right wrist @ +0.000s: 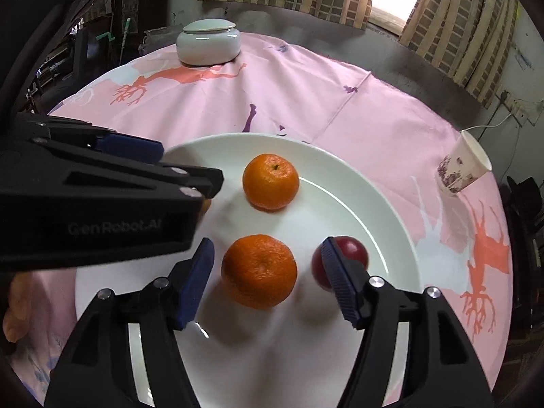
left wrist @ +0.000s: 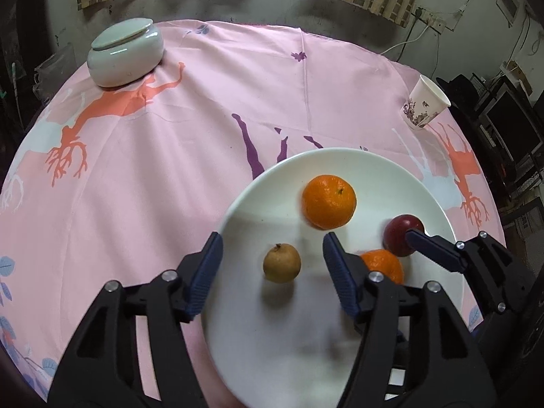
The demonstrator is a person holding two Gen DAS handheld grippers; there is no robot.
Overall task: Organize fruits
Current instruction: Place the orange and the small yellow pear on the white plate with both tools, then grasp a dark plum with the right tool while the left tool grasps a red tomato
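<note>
A white plate (left wrist: 340, 163) on the pink tablecloth holds several fruits. In the left wrist view a small brown pear (left wrist: 282, 263) lies between the fingers of my left gripper (left wrist: 272, 238), which stands open and touches nothing. Beyond it sit an orange (left wrist: 329, 202), a dark red fruit (left wrist: 401, 234) and a second orange (left wrist: 384, 265). In the right wrist view my right gripper (right wrist: 267, 243) is open around the nearer orange (right wrist: 259, 270), with a gap on each side. The red fruit (right wrist: 353, 248) is partly behind its right finger. The far orange (right wrist: 271, 182) lies free on the plate (right wrist: 340, 204).
A pale lidded ceramic jar (left wrist: 124, 52) stands at the table's far left, and a paper cup (left wrist: 426, 103) near the right edge. The left gripper's black body (right wrist: 102, 204) fills the left of the right wrist view. A hand (right wrist: 13, 306) shows at lower left.
</note>
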